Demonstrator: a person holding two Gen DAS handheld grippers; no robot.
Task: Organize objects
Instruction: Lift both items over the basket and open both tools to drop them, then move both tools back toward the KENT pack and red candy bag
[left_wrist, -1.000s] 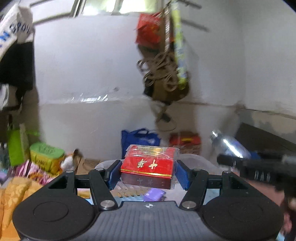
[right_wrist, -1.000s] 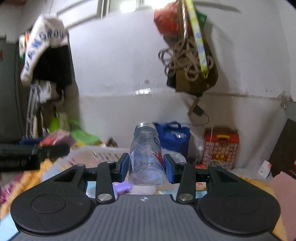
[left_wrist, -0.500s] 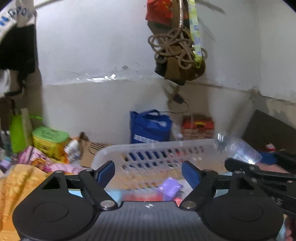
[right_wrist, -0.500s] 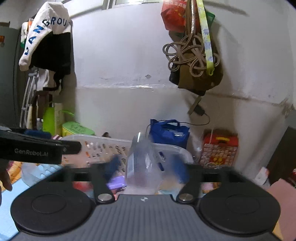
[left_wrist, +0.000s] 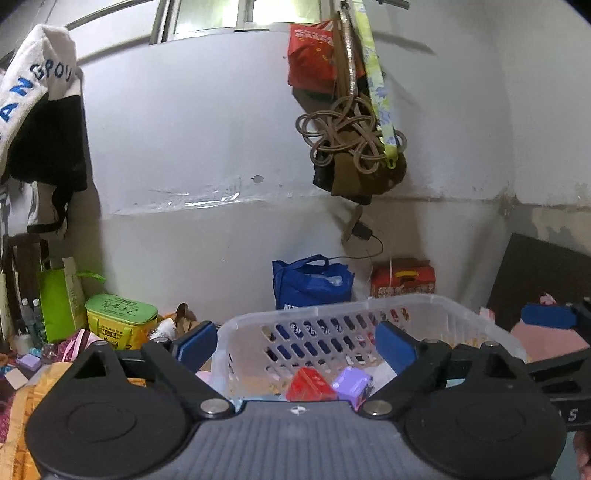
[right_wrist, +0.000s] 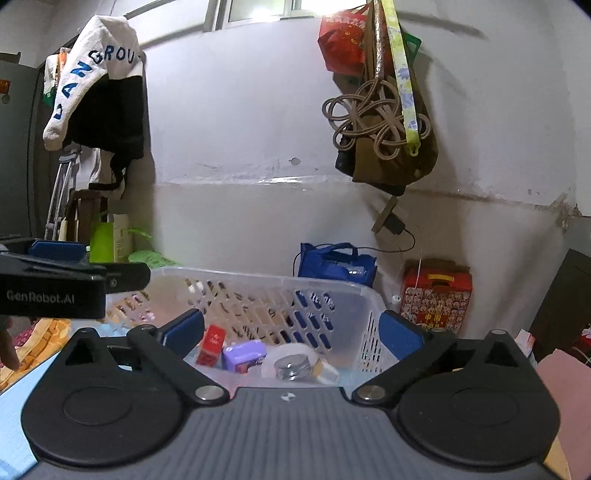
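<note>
A white plastic basket (left_wrist: 332, 314) (right_wrist: 258, 284) stands just ahead of both grippers. Inside it lie a red box (left_wrist: 310, 384) (right_wrist: 211, 345), a purple box (left_wrist: 351, 382) (right_wrist: 243, 352) and a clear plastic bottle with a silver cap (right_wrist: 293, 363). My left gripper (left_wrist: 295, 345) is open and empty, just over the basket's near side. My right gripper (right_wrist: 291, 332) is open and empty, also over the basket. The left gripper's side shows in the right wrist view (right_wrist: 55, 284).
A blue bag (left_wrist: 310, 284) and a red carton (left_wrist: 402, 280) stand by the white wall behind the basket. A yellow-green box (left_wrist: 118, 317) and a green bag (left_wrist: 59, 295) sit at left. Bags and rope (left_wrist: 351, 140) hang on the wall. Orange cloth (left_wrist: 22, 406) lies at left.
The left gripper opened and let go of the red box, which now lies in the basket. The right gripper opened and let go of the bottle, which also lies in the basket.
</note>
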